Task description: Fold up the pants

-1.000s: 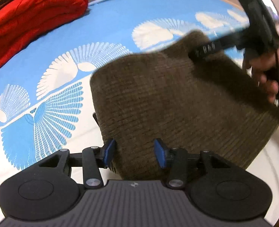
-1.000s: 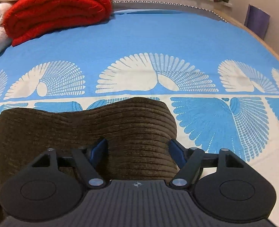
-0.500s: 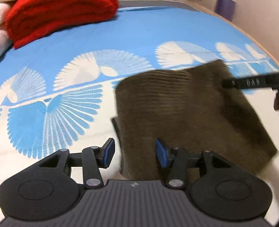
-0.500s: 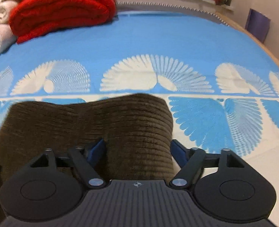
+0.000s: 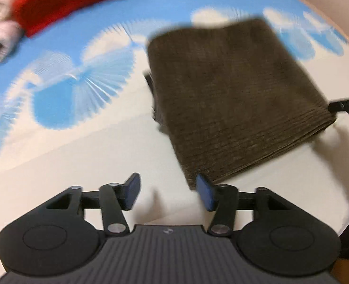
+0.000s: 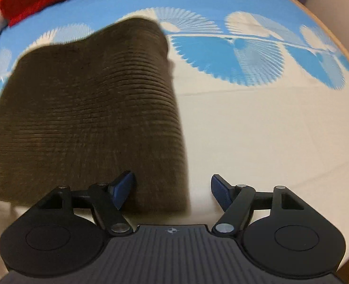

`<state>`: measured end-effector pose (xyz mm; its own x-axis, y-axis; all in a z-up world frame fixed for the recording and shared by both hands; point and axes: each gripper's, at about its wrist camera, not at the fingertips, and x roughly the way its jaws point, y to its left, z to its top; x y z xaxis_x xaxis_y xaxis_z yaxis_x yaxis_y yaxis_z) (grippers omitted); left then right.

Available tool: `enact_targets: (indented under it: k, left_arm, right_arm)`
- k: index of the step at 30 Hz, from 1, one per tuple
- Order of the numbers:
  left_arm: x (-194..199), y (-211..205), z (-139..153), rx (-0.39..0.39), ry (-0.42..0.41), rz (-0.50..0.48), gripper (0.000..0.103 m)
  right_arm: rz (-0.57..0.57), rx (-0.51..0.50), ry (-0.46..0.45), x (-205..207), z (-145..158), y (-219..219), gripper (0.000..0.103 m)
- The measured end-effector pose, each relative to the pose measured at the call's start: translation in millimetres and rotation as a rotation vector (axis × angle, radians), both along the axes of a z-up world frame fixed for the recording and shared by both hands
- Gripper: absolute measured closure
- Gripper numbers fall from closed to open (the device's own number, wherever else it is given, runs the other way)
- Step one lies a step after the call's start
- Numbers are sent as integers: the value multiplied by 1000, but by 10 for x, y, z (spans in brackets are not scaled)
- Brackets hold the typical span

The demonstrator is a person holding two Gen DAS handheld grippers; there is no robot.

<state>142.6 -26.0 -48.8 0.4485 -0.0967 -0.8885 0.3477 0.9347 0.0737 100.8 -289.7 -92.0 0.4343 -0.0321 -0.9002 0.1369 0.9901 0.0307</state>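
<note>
Both grippers are seen spread apart with nothing pinched: the left gripper (image 5: 167, 193) is opening over bare bedspread (image 5: 80, 153), just beside the near corner of the pants (image 5: 233, 99), and the right gripper (image 6: 172, 191) is opening too, with only the near right corner of the pants (image 6: 87, 108) lying loosely between its jaws. The pants are laid as a compact folded bundle on the bedspread. The fold is judged finished; only pulling clear or smoothing seems called for next.
</note>
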Motion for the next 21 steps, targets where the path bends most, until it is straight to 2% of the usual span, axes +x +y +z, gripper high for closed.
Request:
enact_targets:
  k: [2, 4, 5, 6, 8, 10, 12, 13, 15, 16, 18, 21]
  left_arm:
    - [-274, 89, 328, -48, -97, 58, 17]
    - [-625, 171, 632, -119, -198, 99, 14]
    - [-777, 195, 720, -140, -238, 123, 8]
    - [-1029, 234, 834, -174, -303, 164, 7]
    - [-1342, 257, 925, -219, -374, 189, 7]
    - [-1568, 205, 925, -246, -412, 190, 6]
    - [-1738, 149, 817, -246, -459, 228, 0]
    - [-1800, 104, 702, -251, -452, 211, 0]
    - [-1794, -31, 540, -184, -372, 162, 1]
    - [-1758, -71, 501, -165, -357, 171, 1]
    - [-1699, -84, 489, -179, -374, 184, 1]
    - [-1546, -130, 435, -156, -375, 185, 0]
  right_arm:
    - [-4, 8, -63, -249, 220, -34, 30]
    - [2, 39, -158, -538, 437, -55, 29]
    - [6, 62, -215, -725, 561, -57, 27]
    - [11, 77, -261, -885, 645, -66, 24]
    - [17, 86, -353, -1225, 789, -46, 6]
    - [19, 61, -434, -1582, 820, 20, 2]
    - [8, 56, -463, -1798, 755, 59, 2]
    - [2, 69, -454, -1852, 722, 80, 2]
    - [-1, 81, -416, -1885, 629, 138, 2]
    - [0, 61, -401, -1881, 601, 175, 2]
    - [10, -1, -376, -1840, 555, 265, 3]
    - [34, 2, -373, -1743, 522, 313, 3]
